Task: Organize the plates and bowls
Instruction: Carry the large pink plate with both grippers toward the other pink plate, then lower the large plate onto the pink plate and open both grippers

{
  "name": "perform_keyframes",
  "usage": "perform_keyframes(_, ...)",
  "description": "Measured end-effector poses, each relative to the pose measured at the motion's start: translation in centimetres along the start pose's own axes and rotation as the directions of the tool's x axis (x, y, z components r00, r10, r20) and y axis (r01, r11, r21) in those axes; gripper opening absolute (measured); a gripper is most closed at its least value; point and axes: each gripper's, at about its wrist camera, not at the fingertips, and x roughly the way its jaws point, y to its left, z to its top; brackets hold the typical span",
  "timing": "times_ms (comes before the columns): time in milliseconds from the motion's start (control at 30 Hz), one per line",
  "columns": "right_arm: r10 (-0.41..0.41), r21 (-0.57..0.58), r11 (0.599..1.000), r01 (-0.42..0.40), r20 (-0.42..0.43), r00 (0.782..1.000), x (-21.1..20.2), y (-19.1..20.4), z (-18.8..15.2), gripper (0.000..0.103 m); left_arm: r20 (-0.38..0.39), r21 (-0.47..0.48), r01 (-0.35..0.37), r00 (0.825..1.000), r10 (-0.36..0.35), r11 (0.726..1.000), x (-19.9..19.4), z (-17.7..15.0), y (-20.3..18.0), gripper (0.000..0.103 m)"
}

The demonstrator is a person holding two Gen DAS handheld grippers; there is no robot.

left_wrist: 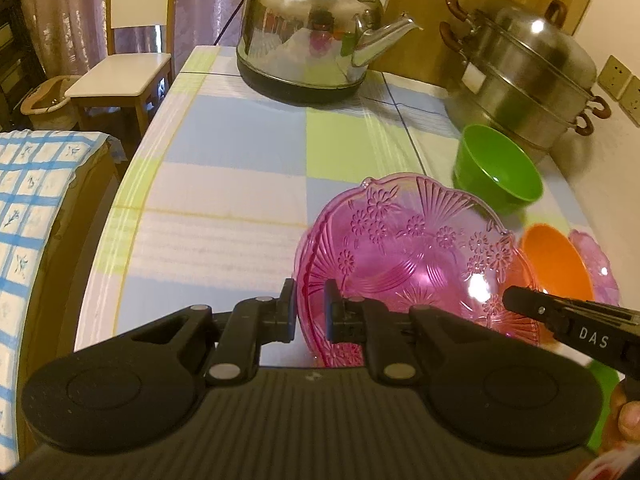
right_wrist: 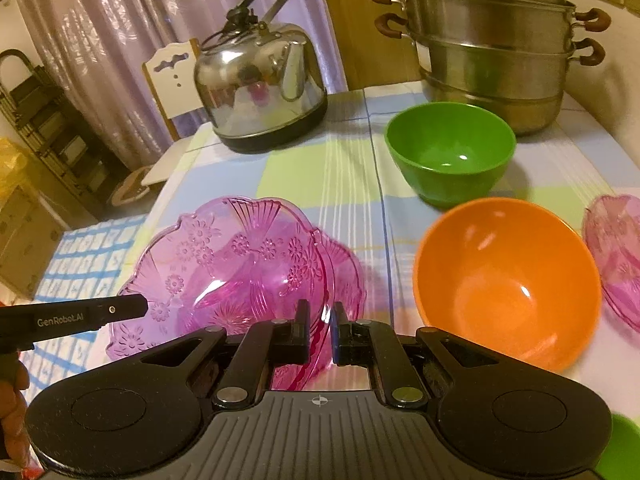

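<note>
- Lilac curtains and a pale wooden chair [left_wrist: 132, 32] stood behind a table under a checked blue, green and white cloth [left_wrist: 224, 152], with a steel kettle [left_wrist: 308, 36] and a stacked steel steamer pot [left_wrist: 528, 68] at the far side.
- On that cloth lay the transparent pink pressed-pattern plastic plate [right_wrist: 236, 264], seemingly nested on a second one like it, near the front edge.
- Left gripper [left_wrist: 311, 310] pinched the plate's near-left rim; right gripper [right_wrist: 321, 330] pinched the opposite rim, both sets of jaws nearly closed on the thin wall.
- Beside it sat an orange plastic bowl [right_wrist: 508, 280], a green plastic bowl [right_wrist: 450, 152] and another pink dish [right_wrist: 616, 256].
- I judged the plate light, stiff and glossy (so likely slippery); its scalloped rim looked the best hold, as a hard squeeze might crack it.
</note>
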Motion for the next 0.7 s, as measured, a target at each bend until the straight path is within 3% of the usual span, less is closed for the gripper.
perform_keyframes(233, -0.03, 0.007, 1.0, 0.03, -0.031, 0.999, 3.4, -0.8, 1.2, 0.01, -0.013, 0.011, 0.003, 1.0, -0.003, 1.0, 3.1, 1.1, 0.2, 0.011)
perform_keyframes(700, -0.062, -0.004, 0.998, 0.062, -0.076, 0.995, 6.0, -1.5, 1.4, 0.012, -0.034, 0.015, 0.004, 0.999, -0.004, 1.0, 5.5, 0.8, 0.2, 0.011)
